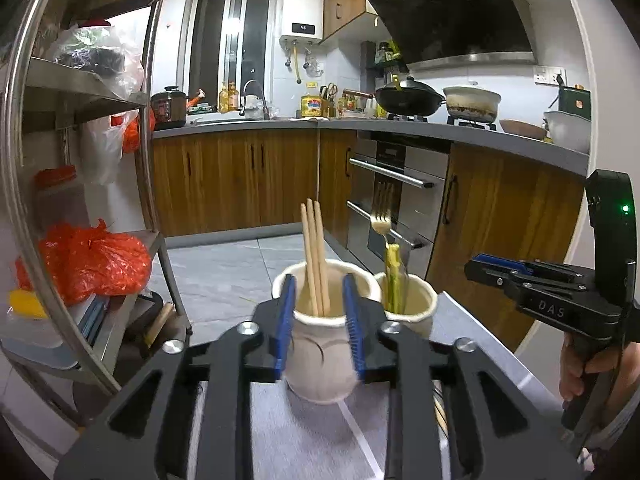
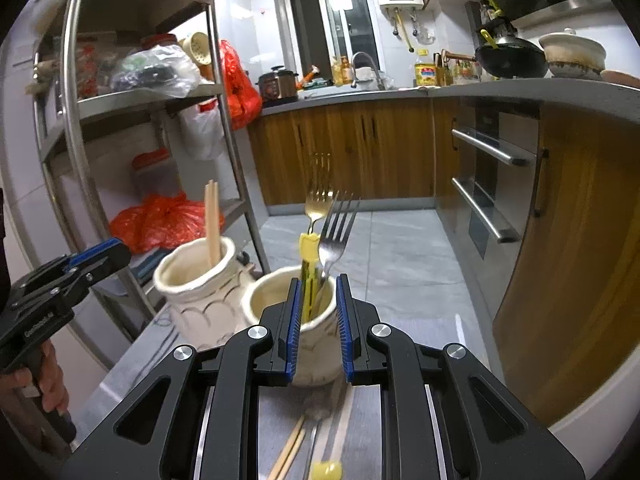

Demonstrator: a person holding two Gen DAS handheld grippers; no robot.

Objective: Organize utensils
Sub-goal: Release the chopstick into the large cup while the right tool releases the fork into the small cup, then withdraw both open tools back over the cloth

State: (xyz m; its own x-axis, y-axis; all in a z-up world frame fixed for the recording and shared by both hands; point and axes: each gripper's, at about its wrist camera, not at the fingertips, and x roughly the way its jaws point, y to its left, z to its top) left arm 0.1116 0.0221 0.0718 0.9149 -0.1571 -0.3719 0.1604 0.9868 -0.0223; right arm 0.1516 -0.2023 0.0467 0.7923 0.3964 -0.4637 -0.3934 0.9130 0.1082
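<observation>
Left gripper (image 1: 320,322) fills the foreground of the left wrist view, jaws partly spread, nothing pinched; its blue pads sit either side of the chopstick cup (image 1: 320,344) in the picture, whether touching cannot be told. Chopsticks (image 1: 314,256) stand upright in that cup, long axis near vertical. Fork cup (image 1: 408,306) is just beside it to the right, holding a yellow-handled fork (image 1: 390,264). Right gripper (image 1: 494,268) comes in from the right, near the fork cup.

Right wrist view: right gripper (image 2: 318,320) in front, jaws partly spread and empty, framing the fork cup (image 2: 280,304) dead ahead. Two forks stand in it, tines up: the yellow-handled one and a silver fork (image 2: 334,236). Loose utensils on the bench (image 2: 132,364): chopsticks (image 2: 288,454), a metal handle, and a yellow-tipped piece (image 2: 326,470), all lying below and behind the fingertips, long axes running roughly along the gripper's line. Judged nearer the right hand, so a pull-back and dip looks needed.
</observation>
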